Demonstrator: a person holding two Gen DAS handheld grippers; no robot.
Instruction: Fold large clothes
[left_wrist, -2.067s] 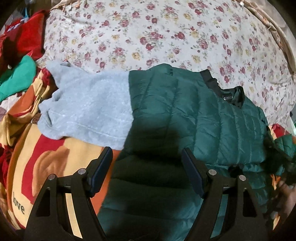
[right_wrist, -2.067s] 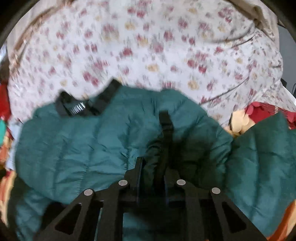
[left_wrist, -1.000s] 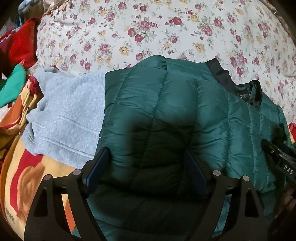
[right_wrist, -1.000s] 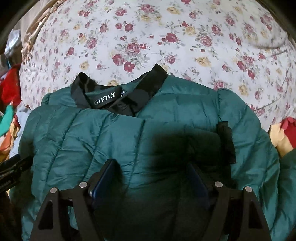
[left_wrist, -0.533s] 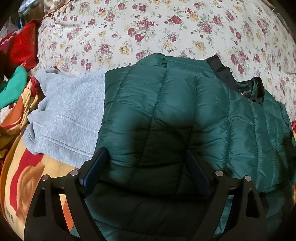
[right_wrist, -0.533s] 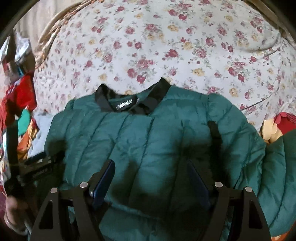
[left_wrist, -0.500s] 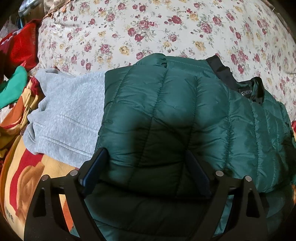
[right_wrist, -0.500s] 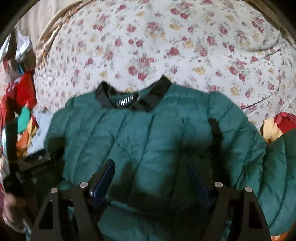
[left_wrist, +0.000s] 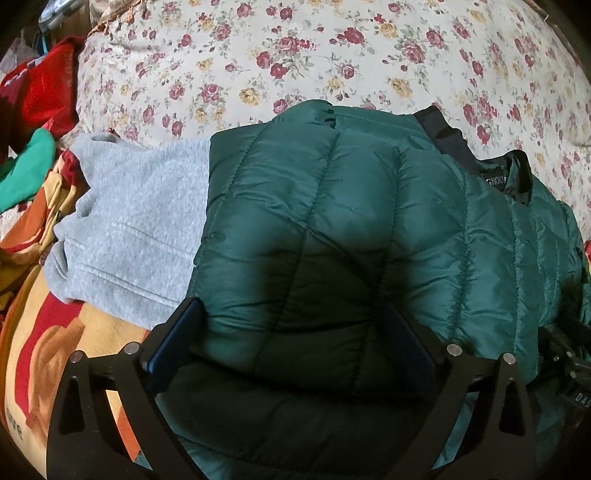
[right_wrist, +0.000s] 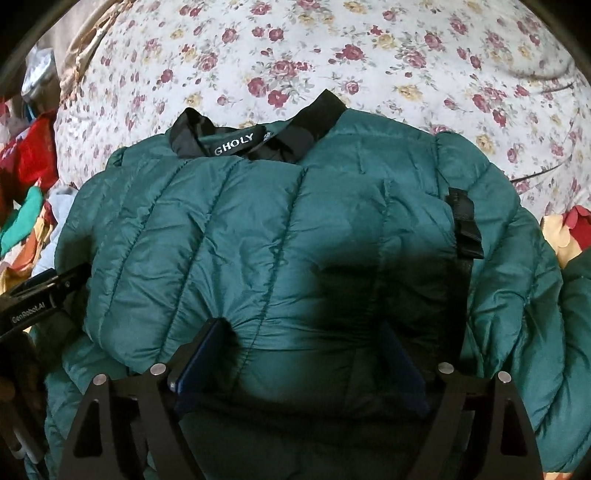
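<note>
While the green quilted jacket (left_wrist: 332, 229) fills the middle of the left wrist view, a red cloth (left_wrist: 40, 92) sits at the upper left edge with a bright green cloth (left_wrist: 26, 170) just below it. Lower left lies a patterned blanket (left_wrist: 40, 339) in red, orange and cream. A grey sweatshirt (left_wrist: 136, 221) rests on it, its right edge tucked under the jacket. Behind everything spreads a floral bedspread (left_wrist: 295, 55) across the top of the frame. The left gripper (left_wrist: 288, 339) at the bottom has its jaws wide apart and opening; a folded bulge of jacket lies between them, and the pads do not press on it. The jacket's black collar (left_wrist: 513, 177) shows at the right.

From the right wrist view, the left gripper (right_wrist: 40, 295) pokes in at the left edge, beside the jacket (right_wrist: 280, 236). The collar (right_wrist: 258, 140), with a label reading GHOLY, lies at upper centre against the bedspread (right_wrist: 332, 48). The right gripper (right_wrist: 303, 354) at the bottom stands with jaws spread and opening, jacket fabric between them without being clamped. A black tab (right_wrist: 465, 225) sits on the jacket's right side.
</note>
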